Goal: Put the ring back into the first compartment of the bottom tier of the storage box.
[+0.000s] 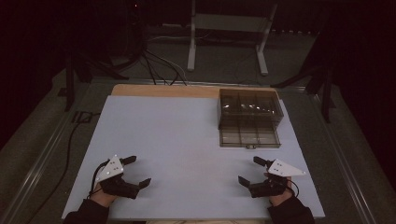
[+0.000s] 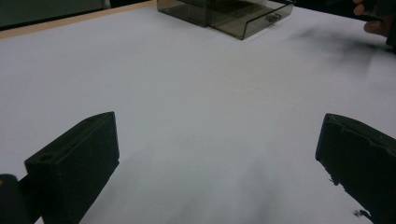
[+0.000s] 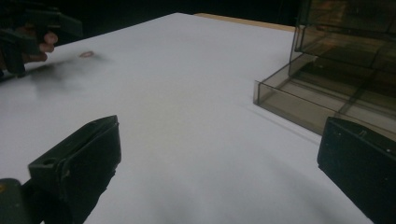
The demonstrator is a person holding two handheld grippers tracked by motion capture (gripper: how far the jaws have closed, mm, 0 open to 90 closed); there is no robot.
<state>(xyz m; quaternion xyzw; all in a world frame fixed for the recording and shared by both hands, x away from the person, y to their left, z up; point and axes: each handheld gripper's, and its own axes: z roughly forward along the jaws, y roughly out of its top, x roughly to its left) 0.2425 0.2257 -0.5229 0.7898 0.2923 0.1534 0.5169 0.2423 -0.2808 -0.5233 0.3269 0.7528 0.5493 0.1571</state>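
Smoky plastic drawer box (image 1: 251,108) — bottom drawer (image 1: 249,137) out (contents unclear); left gripper (image 1: 138,171), right gripper (image 1: 250,170) fingers wide.

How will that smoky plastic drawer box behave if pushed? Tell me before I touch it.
The drawer box looks thin-walled, clear and empty, so probably light: likely to slide on the smooth white table rather than tip. Its lower drawer stands pulled out, so a nudge there may just shut it.

A white sheet (image 1: 177,140) covers a wooden table (image 1: 159,90); a smoky clear drawer box (image 1: 251,108) sits at its far right, bottom drawer (image 1: 250,137) pulled out; beyond, cables (image 1: 154,60) and a white metal stand (image 1: 229,28) on grey floor (image 1: 219,65).
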